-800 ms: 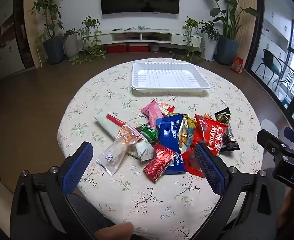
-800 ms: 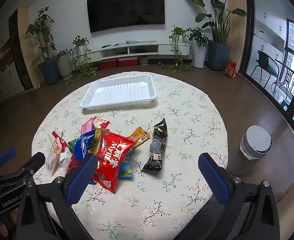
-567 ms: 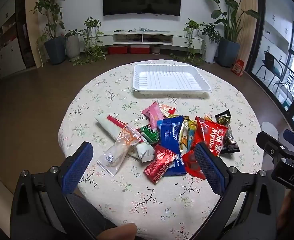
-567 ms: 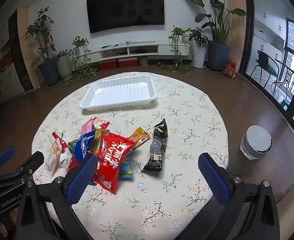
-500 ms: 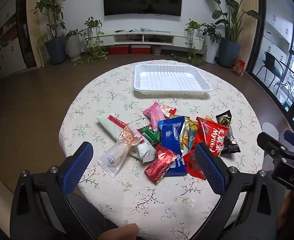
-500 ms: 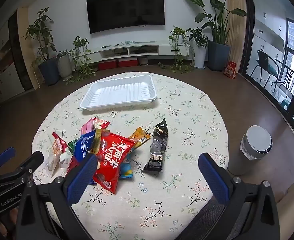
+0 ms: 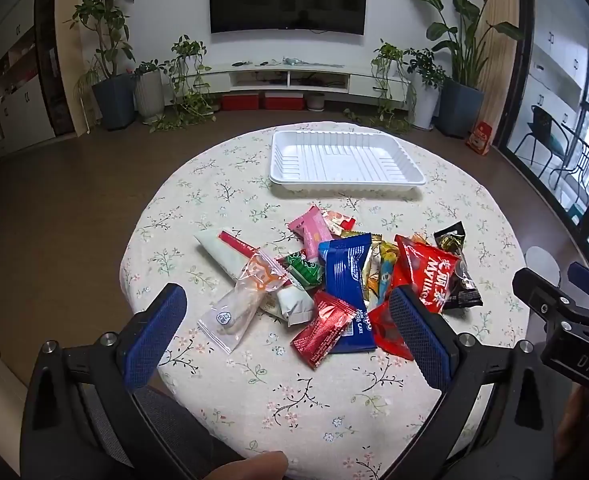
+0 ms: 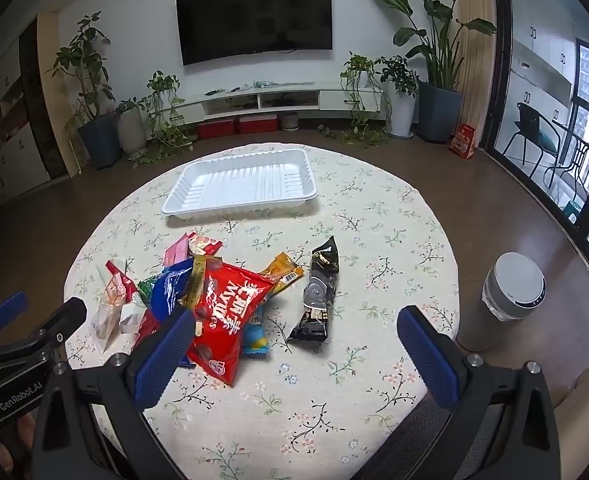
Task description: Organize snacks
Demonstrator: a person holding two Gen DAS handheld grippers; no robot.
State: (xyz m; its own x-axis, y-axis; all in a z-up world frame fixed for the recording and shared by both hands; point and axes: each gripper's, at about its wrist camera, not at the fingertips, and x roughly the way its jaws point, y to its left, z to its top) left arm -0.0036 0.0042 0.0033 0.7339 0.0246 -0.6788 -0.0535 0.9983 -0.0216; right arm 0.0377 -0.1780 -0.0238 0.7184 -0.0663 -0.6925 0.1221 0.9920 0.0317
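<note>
white tray [image 7: 344,160], cream tablecloth [image 7: 222,196] with small floral sprig print, blue pads [image 7: 152,334] on black gripper frames, red bag [image 8: 230,316] with white lettering, blue wrapper [image 7: 346,276], black packet [image 8: 318,292], pink packet [image 7: 308,232], clear pouch [image 7: 246,300] with orange print, grey-white bin [image 8: 510,296]

On the round table [image 7: 222,184], the tray [image 7: 344,162] sits toward twelve o'clock, near the far edge. The snack pile [image 7: 334,276] lies around the centre, well apart from the tray. One packet [image 8: 318,292] lies just beside the pile at three o'clock, perhaps touching it. A bin [image 8: 510,296] stands on the floor beyond the table's three o'clock edge.
</note>
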